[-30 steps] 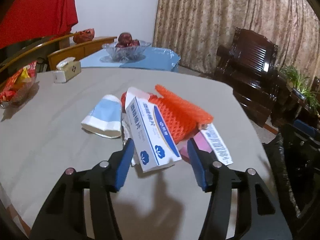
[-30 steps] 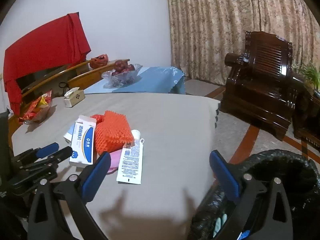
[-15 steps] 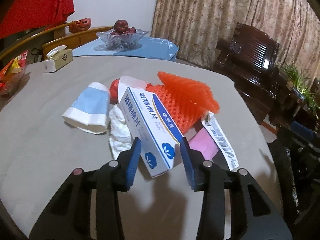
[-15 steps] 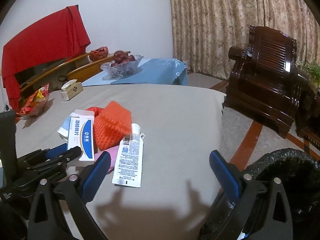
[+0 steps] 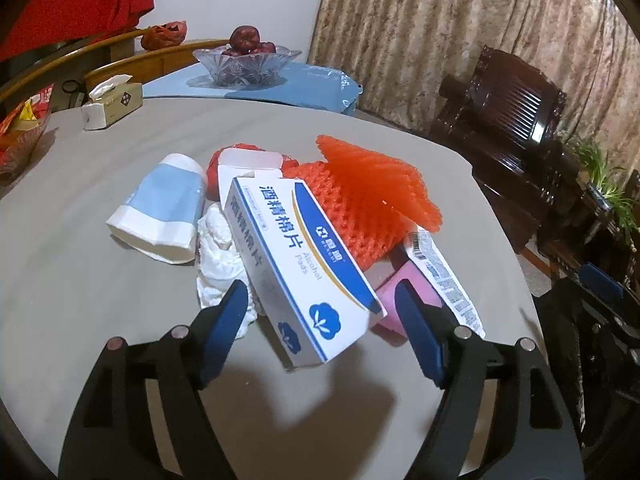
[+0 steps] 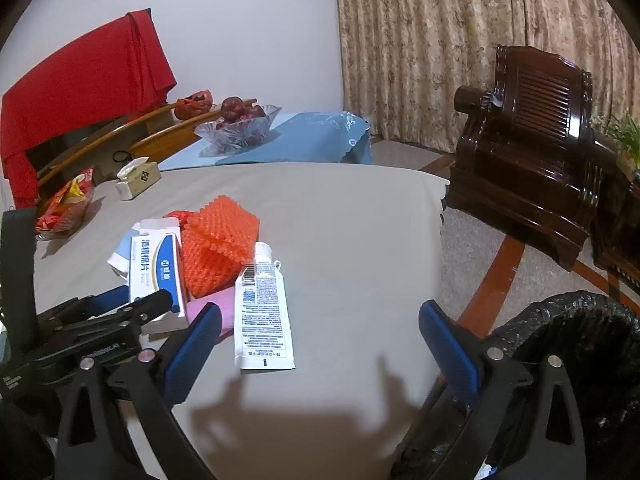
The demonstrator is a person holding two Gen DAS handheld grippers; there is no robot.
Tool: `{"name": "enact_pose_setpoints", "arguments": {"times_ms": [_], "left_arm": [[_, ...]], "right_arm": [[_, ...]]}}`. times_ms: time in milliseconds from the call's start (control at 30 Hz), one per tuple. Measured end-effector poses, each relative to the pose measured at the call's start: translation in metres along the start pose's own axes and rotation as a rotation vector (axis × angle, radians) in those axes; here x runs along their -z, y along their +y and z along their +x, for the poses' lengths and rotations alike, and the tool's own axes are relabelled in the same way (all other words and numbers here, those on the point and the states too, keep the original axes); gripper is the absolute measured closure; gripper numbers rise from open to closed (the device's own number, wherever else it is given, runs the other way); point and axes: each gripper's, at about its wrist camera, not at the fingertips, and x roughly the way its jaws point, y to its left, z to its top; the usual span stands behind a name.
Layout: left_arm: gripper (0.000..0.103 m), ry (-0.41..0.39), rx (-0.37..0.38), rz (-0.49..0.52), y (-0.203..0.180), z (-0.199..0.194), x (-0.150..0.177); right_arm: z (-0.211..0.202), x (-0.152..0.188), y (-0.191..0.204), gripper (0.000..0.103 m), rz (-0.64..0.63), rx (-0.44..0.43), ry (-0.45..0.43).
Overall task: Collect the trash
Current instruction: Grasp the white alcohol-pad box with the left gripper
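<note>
Lining up on the alcohol pads box [image 5: 304, 268]
Left claw [image 5: 320, 320] opening astride it, untouched; right claw [image 6: 320, 344] wide, empty; next, close

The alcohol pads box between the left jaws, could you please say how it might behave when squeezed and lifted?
The alcohol pads box is thin cardboard with its far flap open, so it probably dents. Propped tilted on the pile, it may slip sideways. It looks light.
</note>
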Motion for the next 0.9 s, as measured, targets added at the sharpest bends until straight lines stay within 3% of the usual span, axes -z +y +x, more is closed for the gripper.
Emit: {"name": "enact_pose_setpoints", "arguments": {"times_ms": [333,467,767,900], "left_arm": [[0.02,0.016,-0.102,0.041,-0.017,0.02,-0.006],[0.032,0.013,-0.147,0.067,-0.017,0.02,-0.003],[0.04,0.023,-0.11,0.068,0.009,-0.008,0.009],[0.033,0.038,-0.116,0.063,0.016,-0.008,0.011]], "right_arm": [[0.003,-0.001,-0.002,0.006,0.006,0.001,0.002],[0.004,-0.001,-0.002,0.006,0.01,-0.001,0.003],[0.009,0.003,0.005,0.006,0.01,-0.018,0.011],[0.012,0.003,0.008,0.006,0.008,-0.023,0.017]]}}
